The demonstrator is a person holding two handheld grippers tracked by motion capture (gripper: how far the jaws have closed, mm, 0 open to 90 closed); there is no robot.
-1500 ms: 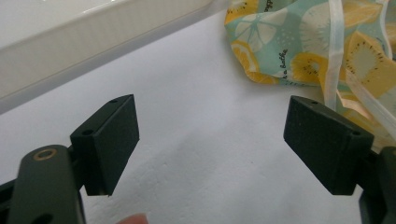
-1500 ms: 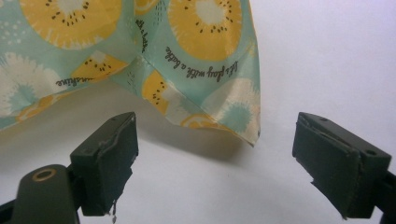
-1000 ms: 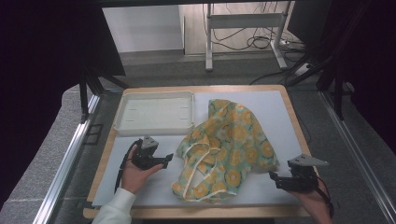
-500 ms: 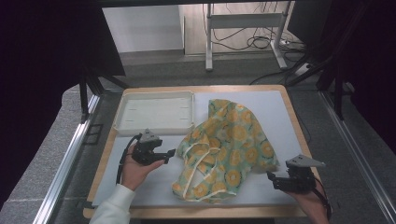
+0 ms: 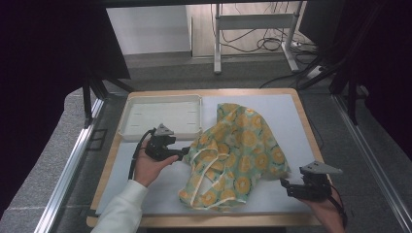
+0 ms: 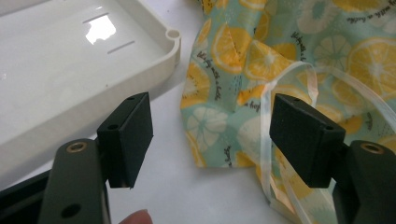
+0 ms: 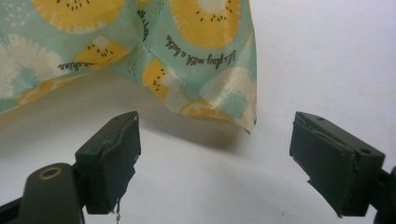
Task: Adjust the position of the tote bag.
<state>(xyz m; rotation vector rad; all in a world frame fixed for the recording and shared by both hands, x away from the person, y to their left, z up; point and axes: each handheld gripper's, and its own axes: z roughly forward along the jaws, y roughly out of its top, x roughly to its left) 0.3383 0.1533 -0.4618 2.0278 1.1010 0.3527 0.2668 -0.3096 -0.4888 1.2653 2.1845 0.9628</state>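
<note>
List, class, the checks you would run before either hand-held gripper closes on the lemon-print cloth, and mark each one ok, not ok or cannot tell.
1. Left hand-held gripper jaws open: ok.
2. Right hand-held gripper jaws open: ok.
3. Cloth edge lies between the left jaws: ok.
4. Cloth corner between the right jaws: not ok, it hangs just ahead of them.
5. White tray clear of the cloth: cannot tell, the edges run close.
6. Loose ribbon away from the left jaws: not ok.
</note>
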